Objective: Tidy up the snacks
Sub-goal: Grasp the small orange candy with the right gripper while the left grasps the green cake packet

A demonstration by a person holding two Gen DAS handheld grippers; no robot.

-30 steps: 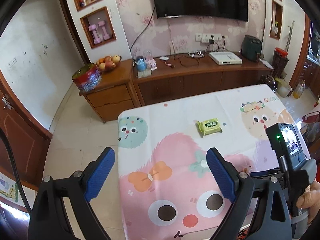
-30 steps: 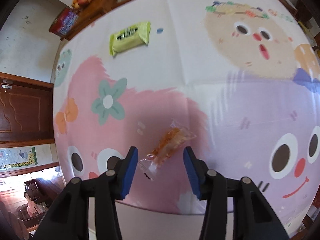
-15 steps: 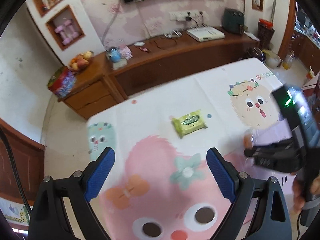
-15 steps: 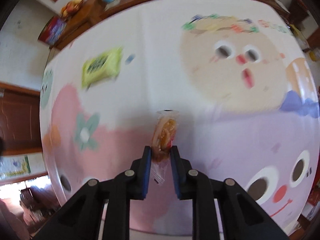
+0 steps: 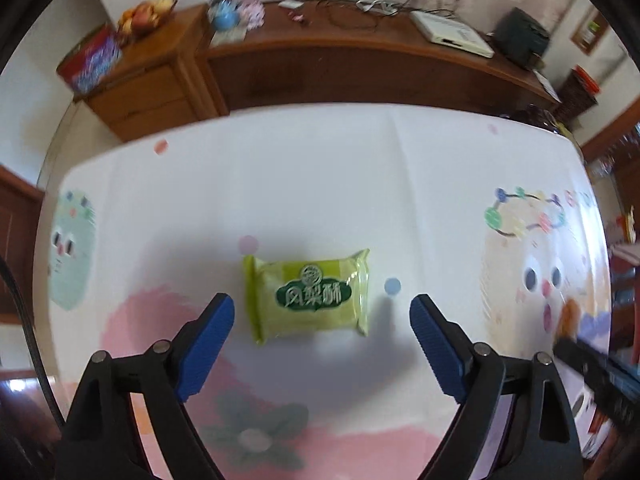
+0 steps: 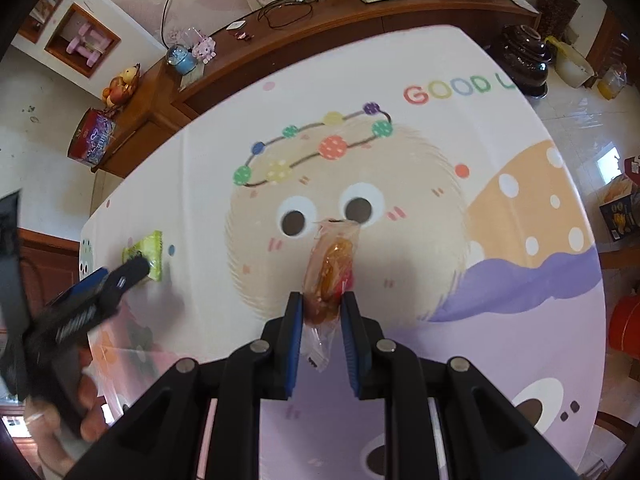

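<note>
A green wrapped pastry packet lies flat on the cartoon tablecloth. My left gripper points down over it. Its blue jaws are closing, with the packet between them, and gaps remain on both sides. My right gripper is shut on an orange snack in a clear wrapper, held above the beige cartoon face. In the right wrist view the green packet shows at the left, partly hidden by the left gripper and a hand. The right gripper appears blurred at the left view's right edge.
A wooden sideboard runs behind the table, carrying a fruit bowl, a red tin and a white box. A dark pot stands on the floor past the table's far right corner. The table's far edge is near the packet.
My left gripper has come down and forward until the green packet sits between its jaws. My right gripper shut on the orange snack, lifted it and carried it over the beige face.
</note>
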